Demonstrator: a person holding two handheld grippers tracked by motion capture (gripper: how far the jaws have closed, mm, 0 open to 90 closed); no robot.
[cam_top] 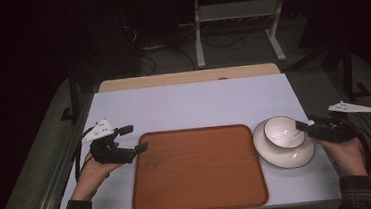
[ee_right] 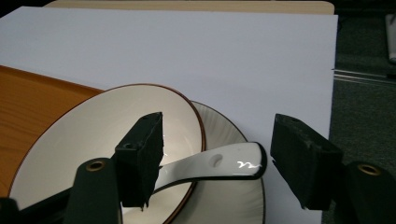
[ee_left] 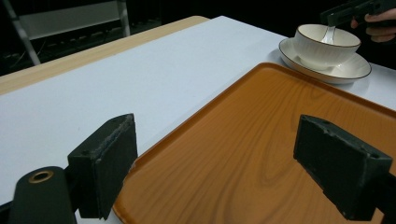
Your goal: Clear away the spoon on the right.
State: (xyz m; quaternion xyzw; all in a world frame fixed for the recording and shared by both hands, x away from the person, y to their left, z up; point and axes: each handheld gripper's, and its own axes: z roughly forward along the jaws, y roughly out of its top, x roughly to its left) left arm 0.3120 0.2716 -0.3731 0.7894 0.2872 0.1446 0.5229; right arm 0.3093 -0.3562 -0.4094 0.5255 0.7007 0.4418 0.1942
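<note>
From above, my left gripper [cam_top: 135, 137] gapes beside the wooden tray [cam_top: 197, 168]; my right gripper [cam_top: 303, 125] reaches over the white bowl [cam_top: 282, 132] on its saucer [cam_top: 285, 158].

Left gripper view: jaws wide over the tray's edge.

Right gripper view: jaws apart around the glossy white spoon [ee_right: 224, 164] handle.

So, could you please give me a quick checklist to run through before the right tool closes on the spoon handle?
1. Right tool open: ok.
2. Spoon handle between its jaws: ok, though neither jaw touches it.
3. Spoon rests in the bowl, handle over the rim: ok.
4. Bowl seated on the saucer: ok.
5. Tray bare for a set-down: ok.
6. Left tool open, at the tray's left edge: ok.
</note>
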